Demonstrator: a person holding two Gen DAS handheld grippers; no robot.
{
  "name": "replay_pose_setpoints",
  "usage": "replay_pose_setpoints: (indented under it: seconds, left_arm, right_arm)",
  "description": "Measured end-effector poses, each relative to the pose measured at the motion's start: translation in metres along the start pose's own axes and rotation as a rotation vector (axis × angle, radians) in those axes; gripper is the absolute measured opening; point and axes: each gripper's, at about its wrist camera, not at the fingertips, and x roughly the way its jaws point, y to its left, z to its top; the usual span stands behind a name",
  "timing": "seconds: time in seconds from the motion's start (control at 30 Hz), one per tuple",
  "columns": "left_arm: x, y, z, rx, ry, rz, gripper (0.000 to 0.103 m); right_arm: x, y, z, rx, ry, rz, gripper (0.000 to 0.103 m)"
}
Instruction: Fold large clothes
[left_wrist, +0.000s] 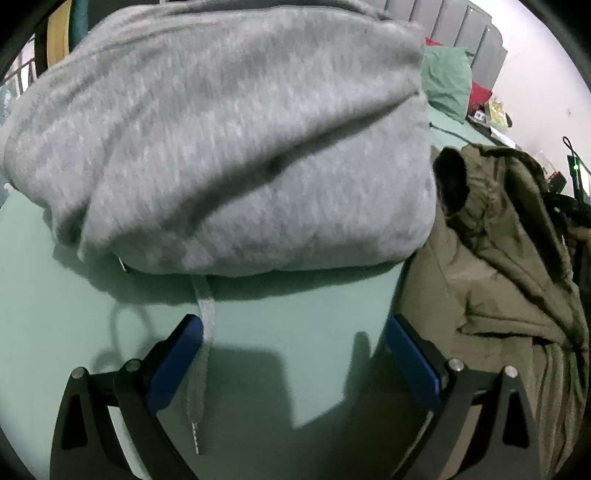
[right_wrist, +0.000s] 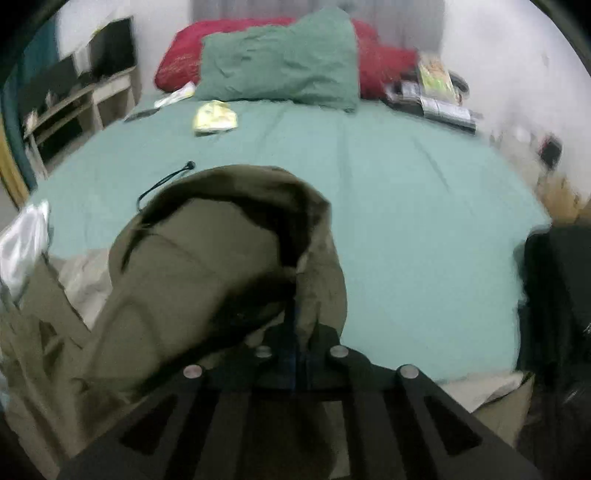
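The left gripper stands released above the green bed sheet, its blue pads wide apart; a grey drawstring hangs against the left pad, ungripped. The grey hoodie lies bundled on the sheet just ahead, its folds blurred and its far edge cut off at the frame top. The right gripper is clenched on the olive jacket, pinching an edge of the hood; the fingertips are mostly hidden by fabric. The jacket's body drapes out of frame at lower left. Beyond lie a green pillow, red pillow and printed packets; their lettering is too blurred to read.
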Motion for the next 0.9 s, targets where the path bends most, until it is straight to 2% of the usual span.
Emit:
replay_pose_setpoints:
  seconds: [0.1,0.17,0.23,0.3,0.37,0.5,0.53,0.57,0.6,0.63,0.67,0.77,0.83,0.9]
  left_arm:
    - [-0.013,0.002,0.006,-0.017,-0.025,-0.01,0.099]
    - [-0.02,0.002,0.009,-0.023,-0.042,-0.021,0.1]
    - [-0.029,-0.001,0.01,-0.014,-0.058,-0.022,0.1]
    - [-0.034,-0.004,0.011,-0.007,-0.072,-0.022,0.1]
    - [-0.038,-0.003,0.01,0.002,-0.074,-0.019,0.099]
    - [-0.04,-0.006,0.008,-0.004,-0.064,-0.019,0.1]
    - [-0.049,0.009,-0.003,-0.003,-0.06,-0.024,0.1]
    - [-0.05,0.01,-0.006,-0.002,-0.055,-0.029,0.1]
    - [-0.05,0.011,-0.007,0.002,-0.048,-0.035,0.1]
    - [-0.05,0.015,-0.009,0.004,-0.042,-0.042,0.1]
    - [-0.05,0.016,-0.011,0.005,-0.037,-0.048,0.1]
    - [-0.049,0.013,-0.01,0.013,-0.025,-0.058,0.1]
    - [-0.049,0.014,-0.008,0.013,-0.025,-0.059,0.1]
    - [-0.046,0.015,-0.007,0.01,-0.02,-0.056,0.1]
  right_arm:
    - [-0.073,0.018,0.027,-0.202,-0.197,-0.213,0.002]
    - [-0.133,0.047,0.032,-0.45,-0.343,-0.383,0.002]
    - [-0.181,0.075,0.019,-0.601,-0.395,-0.381,0.002]
    - [-0.224,0.102,-0.009,-0.711,-0.406,-0.326,0.002]
    - [-0.25,0.125,-0.043,-0.749,-0.365,-0.244,0.002]
    - [-0.272,0.166,-0.124,-0.751,-0.246,-0.05,0.005]
    - [-0.273,0.173,-0.14,-0.729,-0.219,0.015,0.007]
    - [-0.272,0.182,-0.159,-0.711,-0.172,0.109,0.019]
    - [-0.268,0.189,-0.177,-0.7,-0.113,0.198,0.038]
    - [-0.266,0.194,-0.19,-0.694,-0.076,0.245,0.05]
    - [-0.267,0.198,-0.207,-0.693,-0.035,0.282,0.068]
    - [-0.286,0.196,-0.233,-0.718,-0.003,0.324,0.069]
    - [-0.303,0.182,-0.225,-0.728,-0.051,0.319,0.07]
    - [-0.309,0.174,-0.201,-0.752,-0.121,0.242,0.08]
